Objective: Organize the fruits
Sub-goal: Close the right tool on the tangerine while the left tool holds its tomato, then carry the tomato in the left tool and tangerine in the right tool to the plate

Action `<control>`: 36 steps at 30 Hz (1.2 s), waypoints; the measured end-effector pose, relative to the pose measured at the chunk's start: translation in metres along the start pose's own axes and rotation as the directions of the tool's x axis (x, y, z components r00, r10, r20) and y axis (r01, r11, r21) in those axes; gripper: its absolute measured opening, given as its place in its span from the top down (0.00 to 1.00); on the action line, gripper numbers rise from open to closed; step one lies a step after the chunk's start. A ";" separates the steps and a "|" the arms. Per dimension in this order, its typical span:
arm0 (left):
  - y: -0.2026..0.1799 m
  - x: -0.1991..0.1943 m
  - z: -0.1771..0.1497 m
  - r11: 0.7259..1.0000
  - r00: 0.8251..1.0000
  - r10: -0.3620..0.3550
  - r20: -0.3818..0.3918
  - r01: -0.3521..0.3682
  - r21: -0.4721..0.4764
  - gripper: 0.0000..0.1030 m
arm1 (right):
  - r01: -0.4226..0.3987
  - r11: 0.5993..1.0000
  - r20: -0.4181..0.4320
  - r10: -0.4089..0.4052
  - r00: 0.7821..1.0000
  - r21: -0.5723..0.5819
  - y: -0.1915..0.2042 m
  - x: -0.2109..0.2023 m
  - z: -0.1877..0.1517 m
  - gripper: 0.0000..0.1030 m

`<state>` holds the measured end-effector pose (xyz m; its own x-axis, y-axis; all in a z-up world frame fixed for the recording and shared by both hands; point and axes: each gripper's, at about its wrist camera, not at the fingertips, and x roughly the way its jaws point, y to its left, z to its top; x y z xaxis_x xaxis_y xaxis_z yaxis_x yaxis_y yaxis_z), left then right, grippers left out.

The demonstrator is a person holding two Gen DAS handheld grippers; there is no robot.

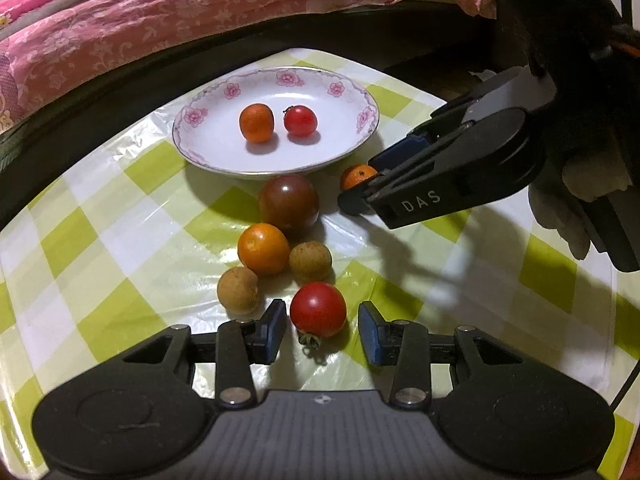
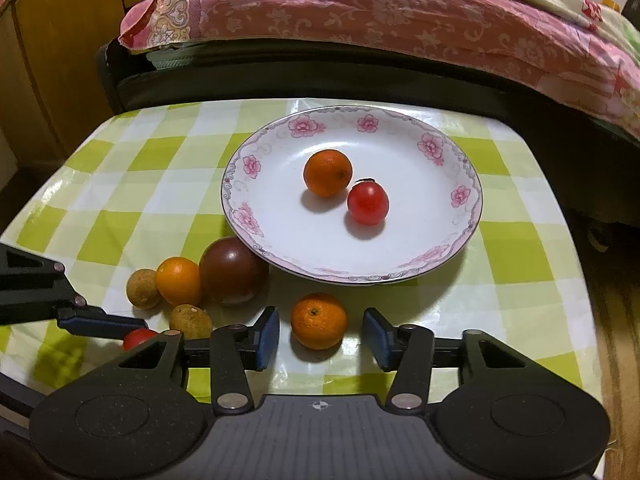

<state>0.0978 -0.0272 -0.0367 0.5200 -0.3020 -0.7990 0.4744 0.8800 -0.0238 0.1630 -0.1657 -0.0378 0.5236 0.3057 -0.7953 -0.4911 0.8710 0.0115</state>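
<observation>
A white floral plate (image 1: 224, 160) (image 2: 432, 256) holds a small orange (image 1: 256, 122) (image 2: 327, 172) and a red tomato (image 1: 300, 120) (image 2: 367, 203). On the checked cloth lie a dark tomato (image 1: 289, 204) (image 2: 233, 270), an orange fruit (image 1: 263, 248) (image 2: 178, 280) and two brown longans (image 1: 238, 290) (image 1: 310, 261). My left gripper (image 1: 322, 326) is open around a red tomato (image 1: 318, 309) (image 2: 138, 337). My right gripper (image 2: 320, 334) (image 1: 356, 192) is open around a small orange (image 2: 319, 320) (image 1: 357, 176).
The green and white checked cloth (image 1: 100, 240) (image 2: 140, 184) covers a small table. A dark bed edge with pink bedding (image 1: 140, 20) (image 2: 360, 12) runs behind it. A wooden cabinet (image 2: 52, 60) stands at the back left.
</observation>
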 end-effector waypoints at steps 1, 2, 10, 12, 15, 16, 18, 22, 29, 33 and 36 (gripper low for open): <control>-0.001 0.000 0.000 1.000 1.000 -0.002 0.001 0.002 0.002 0.56 | 0.009 1.000 -0.004 -0.009 1.000 -0.006 0.000 0.000 0.000 0.65; -0.001 0.000 0.000 1.000 1.000 -0.003 0.001 0.003 0.006 0.57 | 0.015 1.000 -0.008 -0.015 1.000 -0.008 0.000 0.000 0.000 0.67; -0.002 0.000 -0.002 1.000 1.000 -0.017 -0.005 0.017 0.022 0.64 | 0.000 1.000 -0.029 0.000 1.000 -0.009 0.001 -0.005 -0.001 0.76; -0.003 -0.002 -0.003 1.000 1.000 -0.019 -0.003 0.019 0.023 0.64 | -0.011 1.000 -0.037 0.011 0.999 -0.009 0.002 -0.008 -0.003 0.76; -0.003 -0.005 -0.004 0.999 1.000 -0.024 0.000 0.024 0.027 0.64 | -0.034 0.999 -0.049 0.033 0.998 -0.024 0.005 -0.015 -0.008 0.76; -0.003 -0.006 -0.005 0.999 1.000 -0.024 0.000 0.024 0.028 0.64 | -0.044 0.999 -0.055 0.042 0.998 -0.030 0.006 -0.018 -0.009 0.76; -0.002 -0.008 -0.006 0.999 1.000 -0.024 -0.002 0.024 0.025 0.64 | -0.065 0.996 -0.067 0.062 0.996 -0.054 0.010 -0.024 -0.012 0.76; -0.004 -0.008 -0.008 0.999 1.000 -0.012 -0.018 0.013 0.043 0.64 | -0.113 0.985 -0.099 0.100 0.990 -0.128 0.023 -0.035 -0.017 0.76; -0.006 -0.004 -0.006 0.998 1.000 -0.008 -0.029 0.010 0.057 0.63 | -0.108 0.979 -0.141 0.084 0.987 -0.173 0.030 -0.029 -0.021 0.75; -0.003 -0.003 -0.007 0.999 0.999 -0.018 -0.033 0.019 0.037 0.61 | -0.118 0.981 -0.145 0.096 0.985 -0.153 0.027 -0.026 -0.019 0.74; -0.003 -0.003 -0.007 0.999 0.999 -0.016 -0.032 0.017 0.037 0.58 | -0.115 0.980 -0.147 0.091 0.985 -0.165 0.029 -0.024 -0.019 0.71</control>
<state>0.0903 -0.0267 -0.0384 0.4896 -0.3041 -0.8172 0.5093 0.8604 -0.0151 0.1228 -0.1549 -0.0300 0.3688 0.3234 -0.8714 -0.6563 0.7545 0.0023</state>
